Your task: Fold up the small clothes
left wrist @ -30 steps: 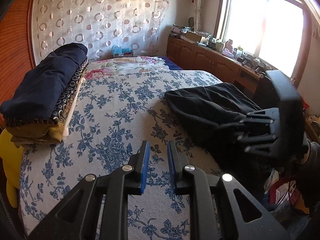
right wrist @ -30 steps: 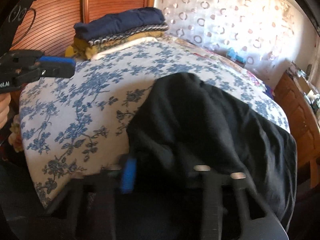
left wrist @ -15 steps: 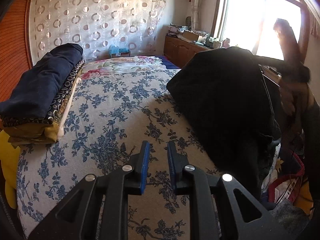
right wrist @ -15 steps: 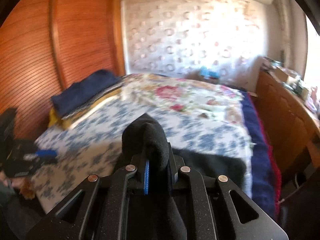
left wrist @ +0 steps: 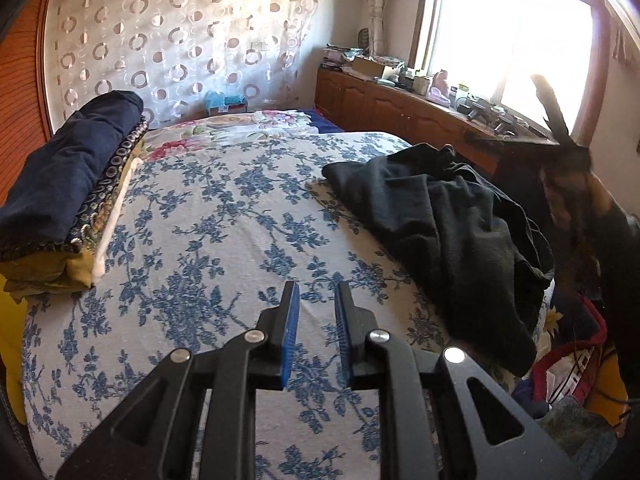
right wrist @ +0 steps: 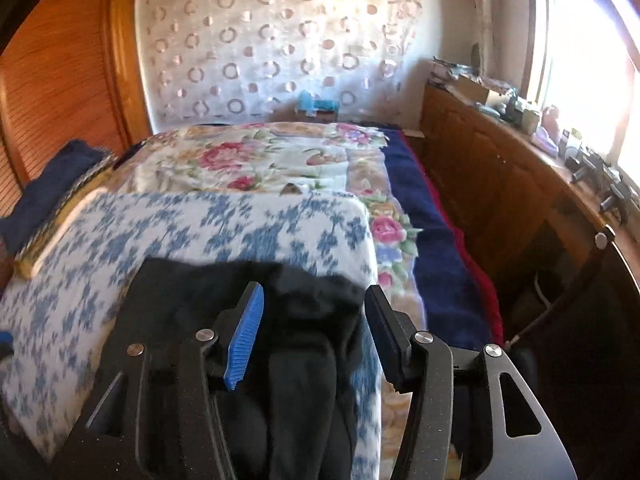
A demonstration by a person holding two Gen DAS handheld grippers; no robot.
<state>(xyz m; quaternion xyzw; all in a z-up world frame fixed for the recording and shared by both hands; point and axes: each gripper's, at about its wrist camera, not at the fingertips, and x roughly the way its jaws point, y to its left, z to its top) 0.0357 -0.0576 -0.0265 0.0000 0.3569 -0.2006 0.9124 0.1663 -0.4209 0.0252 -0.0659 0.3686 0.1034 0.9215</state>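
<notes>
So my left gripper (left wrist: 316, 300) is just hanging over the blue floral bedspread (left wrist: 208, 216) with its jaws a little apart, nothing in them. My right gripper (right wrist: 312, 300) has its jaws spread wide, and the black garment (right wrist: 304, 344) sits bunched up in the gap under them, not pinched. From the left wrist view that same black garment (left wrist: 440, 224) is a rumpled heap on the right side of the bed, with one end drooping over the edge. Over on the left side there's a stack of folded clothes (left wrist: 68, 196), navy piece on top, mustard at the bottom. Wooden dresser (right wrist: 492, 184) runs along under the window.
</notes>
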